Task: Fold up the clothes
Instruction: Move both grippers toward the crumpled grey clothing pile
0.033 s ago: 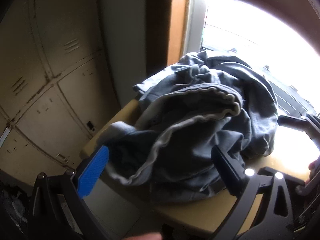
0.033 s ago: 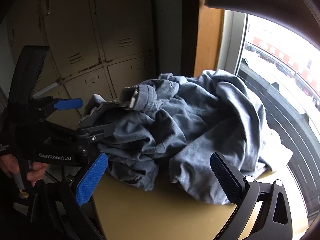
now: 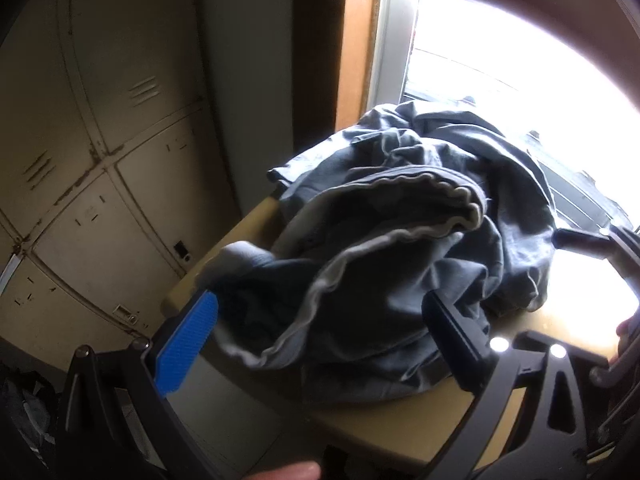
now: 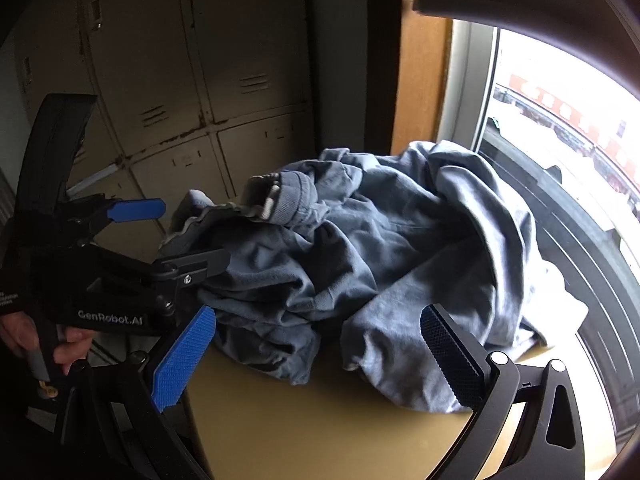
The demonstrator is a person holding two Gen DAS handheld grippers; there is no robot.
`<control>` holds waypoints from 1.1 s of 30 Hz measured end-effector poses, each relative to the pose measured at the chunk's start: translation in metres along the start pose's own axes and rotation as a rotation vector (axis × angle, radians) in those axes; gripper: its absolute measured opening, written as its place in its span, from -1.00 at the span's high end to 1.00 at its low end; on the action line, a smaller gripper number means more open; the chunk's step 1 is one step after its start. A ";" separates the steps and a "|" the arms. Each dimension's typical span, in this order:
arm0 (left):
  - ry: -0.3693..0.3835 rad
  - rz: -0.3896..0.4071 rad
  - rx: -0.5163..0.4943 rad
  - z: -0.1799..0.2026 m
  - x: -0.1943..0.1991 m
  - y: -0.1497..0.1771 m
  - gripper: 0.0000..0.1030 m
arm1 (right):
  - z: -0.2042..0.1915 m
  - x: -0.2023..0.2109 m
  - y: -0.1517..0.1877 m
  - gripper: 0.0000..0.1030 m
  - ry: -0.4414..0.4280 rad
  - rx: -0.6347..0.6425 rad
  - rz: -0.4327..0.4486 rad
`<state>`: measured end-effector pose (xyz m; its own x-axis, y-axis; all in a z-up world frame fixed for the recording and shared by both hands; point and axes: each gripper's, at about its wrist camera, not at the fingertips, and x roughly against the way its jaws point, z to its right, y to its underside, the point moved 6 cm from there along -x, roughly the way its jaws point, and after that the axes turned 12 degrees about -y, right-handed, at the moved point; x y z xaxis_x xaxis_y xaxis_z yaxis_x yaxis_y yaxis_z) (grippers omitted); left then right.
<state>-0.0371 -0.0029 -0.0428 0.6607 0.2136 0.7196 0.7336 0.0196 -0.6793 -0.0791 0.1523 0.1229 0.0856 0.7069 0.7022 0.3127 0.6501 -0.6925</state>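
A crumpled grey-blue garment (image 3: 400, 240) with a pale ribbed hem lies heaped on a tan table (image 3: 400, 432). My left gripper (image 3: 320, 308) is open at the heap's left end. The wavy hem sits in the gap between its fingers, unclamped. In the right wrist view the same garment (image 4: 380, 248) fills the table (image 4: 300, 420) middle, a ribbed cuff (image 4: 280, 200) on top. The left gripper (image 4: 180, 236) shows there at the left, held by a hand (image 4: 72, 344), with its dark finger against the cloth. My right gripper (image 4: 318, 320) is open, just short of the heap's near folds.
Beige metal lockers (image 4: 240, 100) stand behind and left of the table. A bright window (image 4: 560, 120) with a dark sill runs along the right. The table's left edge (image 3: 224, 256) drops to the floor, where dark clutter (image 3: 24, 412) lies.
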 end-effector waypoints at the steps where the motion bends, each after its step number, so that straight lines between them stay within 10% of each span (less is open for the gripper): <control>1: 0.011 0.003 0.005 -0.001 0.002 0.001 -0.99 | 0.001 0.000 0.001 -1.00 0.012 0.001 0.002; 9: 0.095 0.024 0.041 -0.013 0.018 0.008 -0.99 | -0.020 -0.011 -0.001 -1.00 0.052 -0.061 -0.034; 33: -0.003 -0.016 -0.023 -0.009 0.002 0.002 -0.99 | -0.026 -0.027 0.002 -1.00 0.004 -0.073 -0.021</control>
<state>-0.0331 -0.0110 -0.0420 0.6487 0.2165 0.7296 0.7472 0.0005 -0.6645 -0.0564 0.1278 0.1069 0.0825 0.6921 0.7170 0.3829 0.6423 -0.6640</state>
